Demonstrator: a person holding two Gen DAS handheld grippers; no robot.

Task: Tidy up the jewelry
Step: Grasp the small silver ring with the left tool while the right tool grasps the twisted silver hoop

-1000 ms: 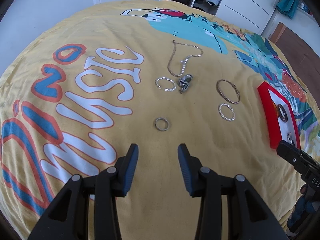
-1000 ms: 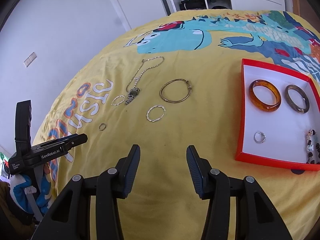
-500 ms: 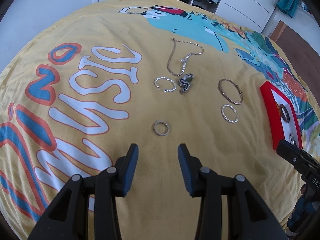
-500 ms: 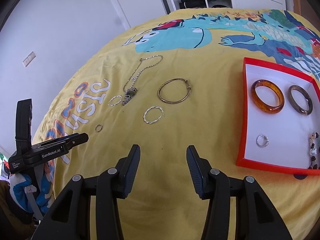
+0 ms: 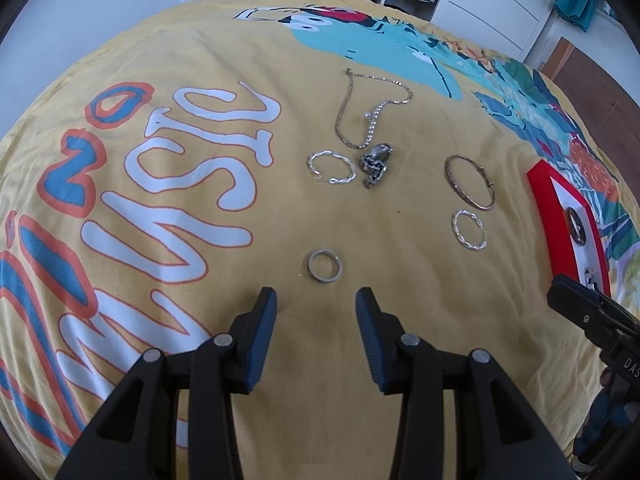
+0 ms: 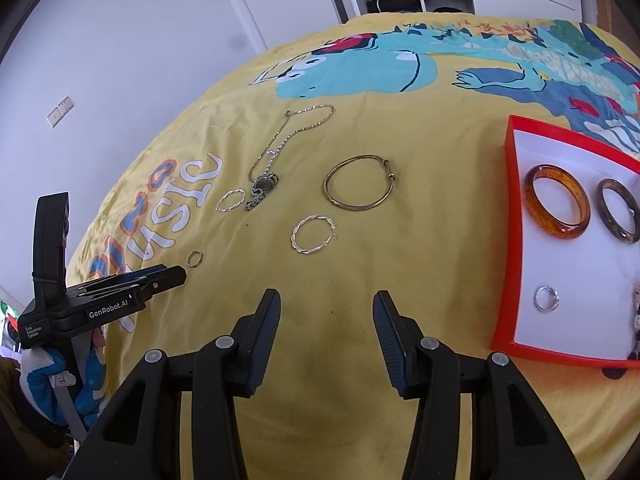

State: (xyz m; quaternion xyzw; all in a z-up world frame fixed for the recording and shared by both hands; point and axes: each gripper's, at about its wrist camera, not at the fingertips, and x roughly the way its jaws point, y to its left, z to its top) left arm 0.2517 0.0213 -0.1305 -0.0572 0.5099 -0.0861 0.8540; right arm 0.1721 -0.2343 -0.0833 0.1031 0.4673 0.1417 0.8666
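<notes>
On the bedspread (image 5: 400, 240) we count one ring (image 5: 324, 265), three bangles, one necklace (image 5: 370, 120); both our grippers (image 5: 316, 312) (image 6: 326, 316) gape, empty.

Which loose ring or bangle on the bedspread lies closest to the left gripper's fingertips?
The small plain band ring, just ahead of the open left gripper; the twisted silver bangles and gold bangle lie farther off.

1. Bedspread (image 5: 400, 320): soft matt printed cloth.
2. Small ring (image 5: 324, 265): shiny silver metal.
3. Thin bangle (image 6: 359, 187): dull brassy metal.
4. Amber bangle (image 6: 557, 207): glossy, translucent.
5. Gripper fingers (image 6: 262, 340): matt black plastic.
</notes>
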